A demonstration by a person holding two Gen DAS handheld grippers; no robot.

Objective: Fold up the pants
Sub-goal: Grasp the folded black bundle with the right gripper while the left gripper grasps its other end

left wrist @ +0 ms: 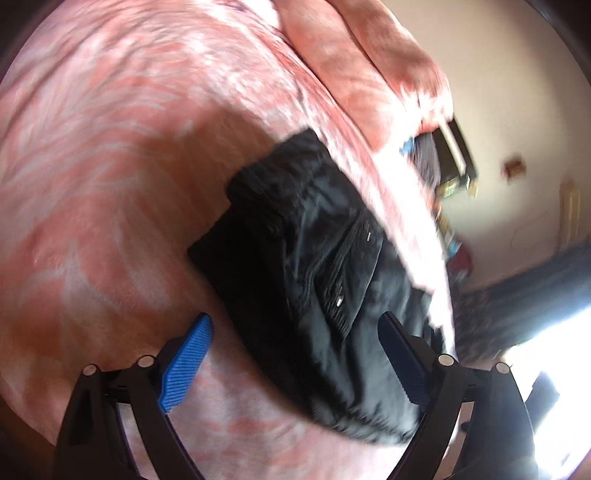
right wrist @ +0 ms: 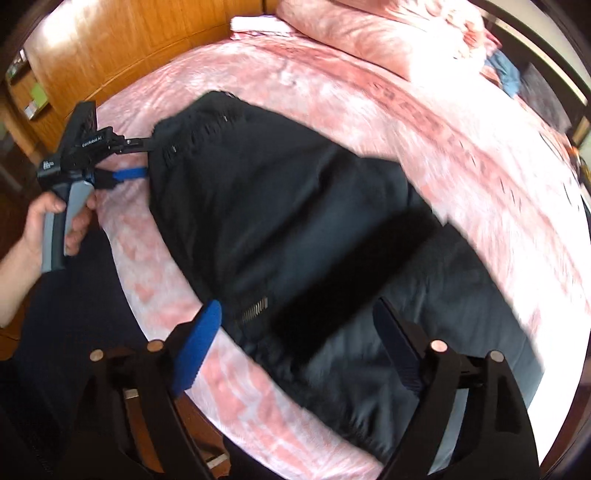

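Black pants [right wrist: 288, 229] lie spread on a pink patterned bed [right wrist: 461, 122], waistband end toward the left, with a metal zipper [right wrist: 255, 308] showing near the front edge. In the left wrist view the pants [left wrist: 325, 280] lie bunched just ahead of my open left gripper [left wrist: 295, 354], whose blue pads [left wrist: 188, 362] stand wide apart. The left gripper also shows in the right wrist view [right wrist: 146, 157], jaws apart at the waistband edge. My right gripper [right wrist: 299, 339] is open above the pants near the bed's front edge.
A pink pillow [right wrist: 369, 33] lies at the bed's head. A wooden wardrobe [right wrist: 110, 48] stands behind the bed on the left. Dark clutter [right wrist: 517, 77] sits past the bed's far right side. A bright window [left wrist: 546, 354] and wall show at the right in the left wrist view.
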